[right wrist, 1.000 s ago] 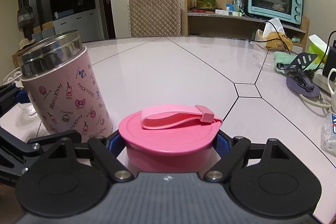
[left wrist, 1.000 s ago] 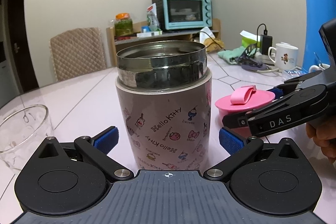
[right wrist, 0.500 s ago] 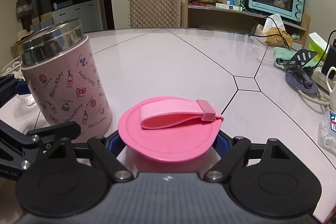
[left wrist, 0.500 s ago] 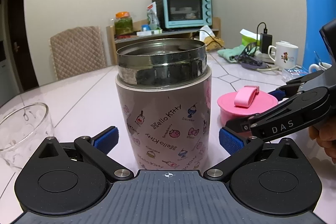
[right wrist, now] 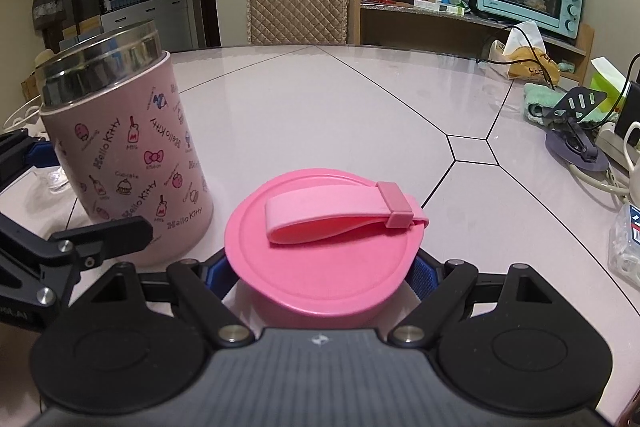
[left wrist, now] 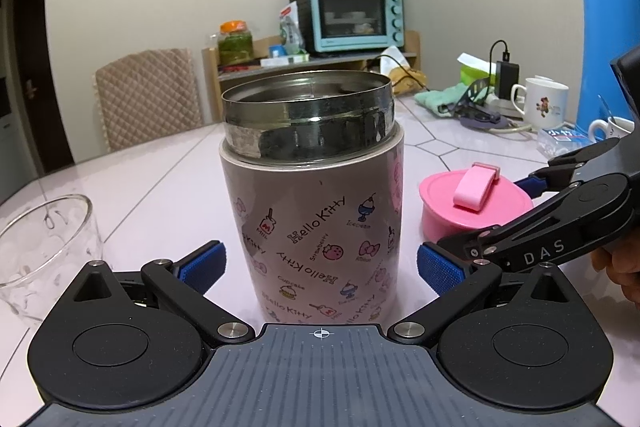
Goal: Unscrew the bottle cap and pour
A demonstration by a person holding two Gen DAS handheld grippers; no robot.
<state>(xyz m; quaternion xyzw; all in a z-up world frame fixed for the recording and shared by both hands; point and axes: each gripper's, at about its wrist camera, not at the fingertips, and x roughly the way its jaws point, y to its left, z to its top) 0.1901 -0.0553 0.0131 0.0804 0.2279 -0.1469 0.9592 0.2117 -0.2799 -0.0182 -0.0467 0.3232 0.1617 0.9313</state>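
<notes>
The pink flask (left wrist: 316, 211) is stood uncapped on the table (right wrist: 360, 115), between the spread fingers of the left gripper (left wrist: 318, 259), neither pad touching it. The pink cap (right wrist: 324, 243) is pinched by the right gripper (right wrist: 324, 271), just beside the flask. A knock from either gripper could tip the open flask. Its contents cannot be seen; the glass cup (left wrist: 44, 247) appears empty.
</notes>
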